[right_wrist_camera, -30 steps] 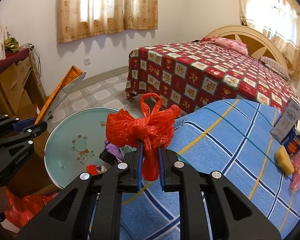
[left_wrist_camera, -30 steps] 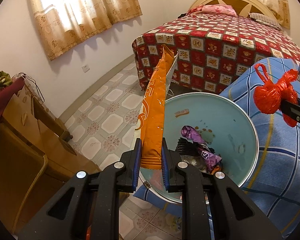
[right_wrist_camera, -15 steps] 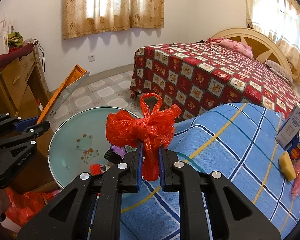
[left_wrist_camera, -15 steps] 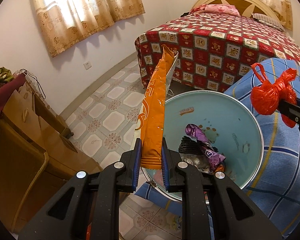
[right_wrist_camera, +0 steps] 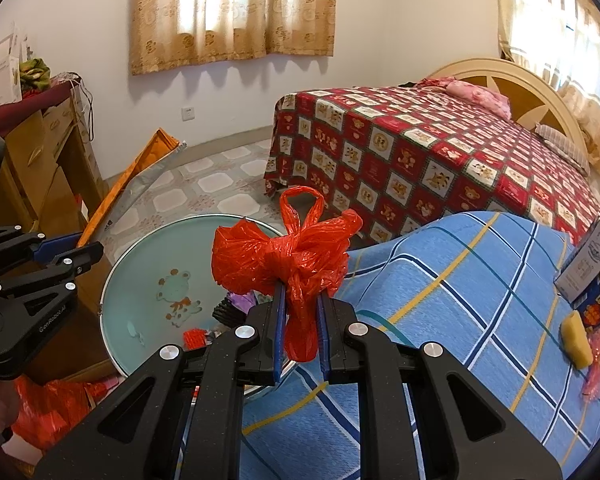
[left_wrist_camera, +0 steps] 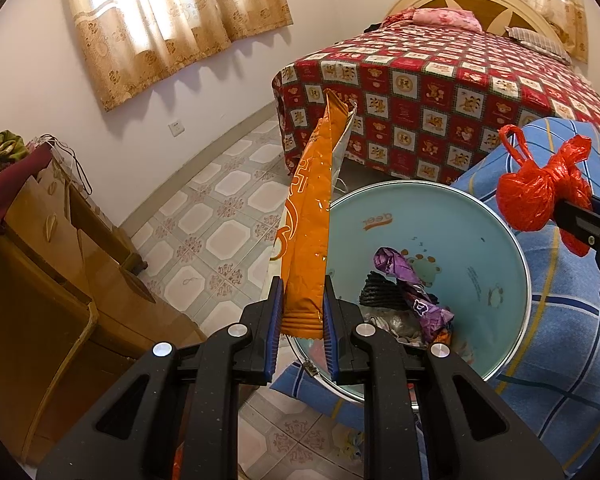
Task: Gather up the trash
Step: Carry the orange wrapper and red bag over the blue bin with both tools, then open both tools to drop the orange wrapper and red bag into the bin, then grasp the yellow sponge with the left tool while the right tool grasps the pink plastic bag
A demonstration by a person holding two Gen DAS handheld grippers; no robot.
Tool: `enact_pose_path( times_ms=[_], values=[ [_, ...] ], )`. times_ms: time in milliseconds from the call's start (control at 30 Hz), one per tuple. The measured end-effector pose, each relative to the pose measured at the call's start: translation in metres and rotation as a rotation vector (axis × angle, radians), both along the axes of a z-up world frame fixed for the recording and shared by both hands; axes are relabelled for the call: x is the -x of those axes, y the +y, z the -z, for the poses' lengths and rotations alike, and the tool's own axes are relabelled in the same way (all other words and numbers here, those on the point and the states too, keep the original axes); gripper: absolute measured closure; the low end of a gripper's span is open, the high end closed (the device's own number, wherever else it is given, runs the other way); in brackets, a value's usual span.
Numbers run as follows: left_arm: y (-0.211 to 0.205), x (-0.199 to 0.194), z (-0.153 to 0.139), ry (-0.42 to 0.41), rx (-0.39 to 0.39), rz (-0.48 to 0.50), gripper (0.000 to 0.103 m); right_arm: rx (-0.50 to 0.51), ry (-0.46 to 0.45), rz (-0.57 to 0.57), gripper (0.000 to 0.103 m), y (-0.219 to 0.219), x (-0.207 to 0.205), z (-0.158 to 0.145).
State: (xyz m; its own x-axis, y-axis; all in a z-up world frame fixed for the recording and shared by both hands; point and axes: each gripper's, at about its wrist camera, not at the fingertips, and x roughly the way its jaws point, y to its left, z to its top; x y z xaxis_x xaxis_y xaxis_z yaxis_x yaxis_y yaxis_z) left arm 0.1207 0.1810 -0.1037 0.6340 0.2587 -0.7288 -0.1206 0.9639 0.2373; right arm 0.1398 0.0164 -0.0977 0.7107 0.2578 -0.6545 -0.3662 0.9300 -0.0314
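My left gripper point(left_wrist_camera: 300, 312) is shut on a long orange snack wrapper point(left_wrist_camera: 308, 232), held upright over the near left rim of a pale green basin point(left_wrist_camera: 480, 248) that holds purple and black trash. My right gripper point(right_wrist_camera: 300, 328) is shut on a knotted red plastic bag point(right_wrist_camera: 284, 252), held above the basin's right edge point(right_wrist_camera: 140, 280), over the blue plaid cloth point(right_wrist_camera: 460, 300). The red bag point(left_wrist_camera: 540, 192) and the right gripper also show at the right of the left wrist view. The orange wrapper point(right_wrist_camera: 128, 184) and the left gripper point(right_wrist_camera: 72, 248) show at the left of the right wrist view.
A bed with a red patterned cover point(right_wrist_camera: 420, 152) stands behind. A wooden cabinet point(left_wrist_camera: 40, 280) is at the left. A small box point(right_wrist_camera: 588, 264), a yellow item point(right_wrist_camera: 576, 336) and red wrappers lie on the blue cloth at the right. Tiled floor point(left_wrist_camera: 220, 220) lies between.
Both grippers keep their hold. The views have shifted slightly; the basin sits a little further right in the left wrist view, and the room has slid slightly right in the right wrist view.
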Motion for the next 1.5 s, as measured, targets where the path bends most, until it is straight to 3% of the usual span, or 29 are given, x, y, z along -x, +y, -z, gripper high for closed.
enact_pose_path(
  times_ms=[533,700,767,833,967,1067,1167,1500],
  values=[
    [-0.002,0.001,0.004,0.004,0.005,0.012,0.083,0.009,0.009,-0.016,0.089,0.011,-0.003,0.004],
    [-0.004,0.003,0.002,-0.001,0.018,0.023,0.081,0.006,0.023,-0.041,0.081,0.015,-0.005,0.008],
    [-0.005,0.004,0.002,-0.001,0.022,0.025,0.075,0.007,0.025,-0.043,0.075,0.015,-0.006,0.01],
    [-0.005,0.003,0.002,-0.004,0.019,0.025,0.06,0.0,0.029,-0.044,0.064,0.015,-0.006,0.012],
    [-0.007,0.004,0.002,-0.007,0.021,0.027,0.053,-0.008,0.033,-0.043,0.053,0.013,-0.005,0.013],
    [-0.009,0.004,0.001,-0.009,0.024,0.028,0.051,-0.01,0.031,-0.037,0.049,0.012,-0.003,0.013],
    [-0.011,0.004,0.0,-0.014,0.019,0.026,0.037,-0.012,0.025,-0.028,0.046,0.006,0.002,0.011],
    [-0.04,0.001,0.005,0.003,0.013,0.076,0.035,-0.022,0.01,0.082,0.042,-0.052,0.026,0.003]
  ],
)
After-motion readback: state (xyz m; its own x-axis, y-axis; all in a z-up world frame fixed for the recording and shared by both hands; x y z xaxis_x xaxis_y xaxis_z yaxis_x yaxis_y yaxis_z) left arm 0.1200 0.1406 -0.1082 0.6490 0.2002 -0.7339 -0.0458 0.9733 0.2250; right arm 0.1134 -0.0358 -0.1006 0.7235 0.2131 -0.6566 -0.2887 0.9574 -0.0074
